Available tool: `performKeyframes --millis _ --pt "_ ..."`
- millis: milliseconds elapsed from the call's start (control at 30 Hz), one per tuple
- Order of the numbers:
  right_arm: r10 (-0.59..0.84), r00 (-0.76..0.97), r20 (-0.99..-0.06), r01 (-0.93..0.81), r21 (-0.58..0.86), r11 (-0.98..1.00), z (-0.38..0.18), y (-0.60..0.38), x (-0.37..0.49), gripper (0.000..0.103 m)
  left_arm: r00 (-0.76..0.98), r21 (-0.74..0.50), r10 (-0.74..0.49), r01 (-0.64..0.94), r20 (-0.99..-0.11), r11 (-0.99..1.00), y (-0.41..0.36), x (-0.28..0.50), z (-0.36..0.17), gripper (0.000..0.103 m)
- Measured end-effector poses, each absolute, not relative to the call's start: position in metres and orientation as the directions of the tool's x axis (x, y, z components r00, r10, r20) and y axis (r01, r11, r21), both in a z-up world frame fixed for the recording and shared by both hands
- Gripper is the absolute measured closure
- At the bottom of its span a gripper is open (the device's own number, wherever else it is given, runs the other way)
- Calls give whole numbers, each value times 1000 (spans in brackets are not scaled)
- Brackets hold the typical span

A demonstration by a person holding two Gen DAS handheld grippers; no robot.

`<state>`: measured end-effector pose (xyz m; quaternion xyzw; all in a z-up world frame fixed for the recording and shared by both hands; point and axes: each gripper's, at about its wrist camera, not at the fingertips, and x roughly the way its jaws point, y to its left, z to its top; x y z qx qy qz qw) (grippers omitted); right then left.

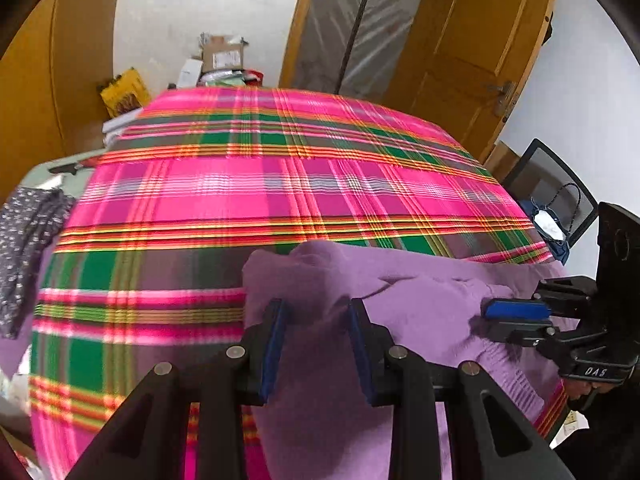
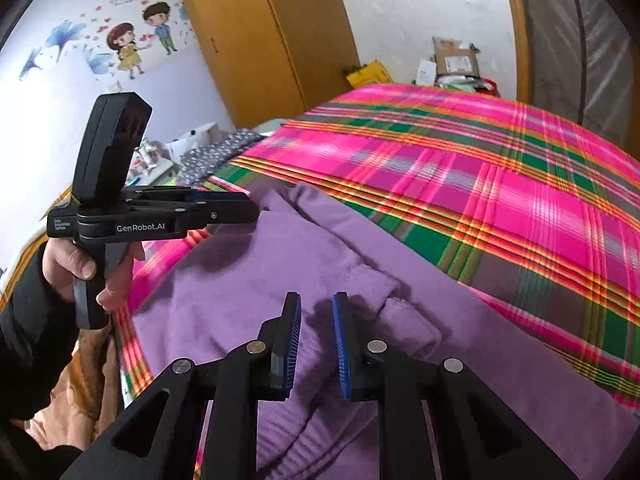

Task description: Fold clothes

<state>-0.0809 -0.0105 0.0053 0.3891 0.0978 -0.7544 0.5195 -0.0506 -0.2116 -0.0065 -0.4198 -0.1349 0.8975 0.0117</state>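
A purple sweater [image 1: 420,300] lies rumpled on the near part of a bed covered by a pink, green and orange plaid spread [image 1: 240,192]. My left gripper [image 1: 318,308] hovers over the sweater's bunched far-left edge, jaws open, nothing pinched between the blue pads. In the right wrist view the left gripper [image 2: 256,210] is side-on above the sweater [image 2: 248,280], a hand [image 2: 76,264] on its handle. My right gripper [image 2: 316,300] stands over the middle folds with a narrow gap between its pads and casts a shadow on the cloth. In the left wrist view the right gripper [image 1: 486,320] is at the right.
A grey patterned cloth [image 1: 28,240] lies at the bed's left edge. Boxes and bags [image 1: 220,56] are piled past the far end of the bed. A wooden door [image 1: 472,60] and a black mesh chair [image 1: 556,192] are at the right, a wooden wardrobe [image 2: 272,40] at the left.
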Motion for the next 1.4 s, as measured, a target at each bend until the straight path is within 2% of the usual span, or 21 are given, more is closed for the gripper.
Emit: performKeyframes --millis 233,433,600,667,767,867,1033,1133,1167,1200,1233,1333,1400 --pt "-656 -160 -737 835 253 -488 -12 -27 -100 88 -632 -329 194 103 -750 -939 -225 -74 -18 71" --pt "-670 -160 -725 829 270 -490 -17 -16 -98 90 -635 -327 193 100 -748 -940 -225 -74 -18 71" --pt "-664 -179 -726 826 256 -502 -16 -4 -88 90 -648 -392 222 130 -729 -911 -237 -67 -15 75" --pt "-652 -187 -735 820 249 -516 -11 -2 -88 86 -656 -417 227 148 -720 -897 -242 -63 -14 76" --pt "-664 -196 -722 819 252 -516 -2 1 -88 82 -676 -388 175 177 -716 -905 -248 -56 -5 76" --pt "-686 -211 -696 824 251 -509 7 -2 -90 72 -663 -357 160 173 -732 -918 -248 -59 -4 76" --pt "-654 -226 -722 835 202 -511 5 -23 -103 67 -632 -298 138 154 -763 -942 -243 -69 -11 76" --pt "-630 -208 -748 827 210 -522 -5 -29 -111 66 -631 -337 165 163 -758 -927 -249 -73 -18 74" --pt "-633 -204 -747 827 214 -519 -7 -29 -112 69 -633 -340 166 163 -756 -926 -249 -73 -19 74" --pt "-639 -209 -741 829 212 -517 -7 -28 -112 77 -634 -342 167 163 -755 -925 -249 -73 -20 74" --pt "-642 -213 -737 832 208 -515 -6 -28 -112 97 -634 -334 160 164 -757 -928 -248 -73 -21 75" --pt "-646 -222 -731 840 192 -507 -5 -27 -110 102 -628 -289 118 176 -769 -941 -245 -75 -21 89" --pt "-648 -237 -724 842 180 -509 -4 -24 -108 103 -631 -294 118 182 -767 -938 -246 -74 -21 89"
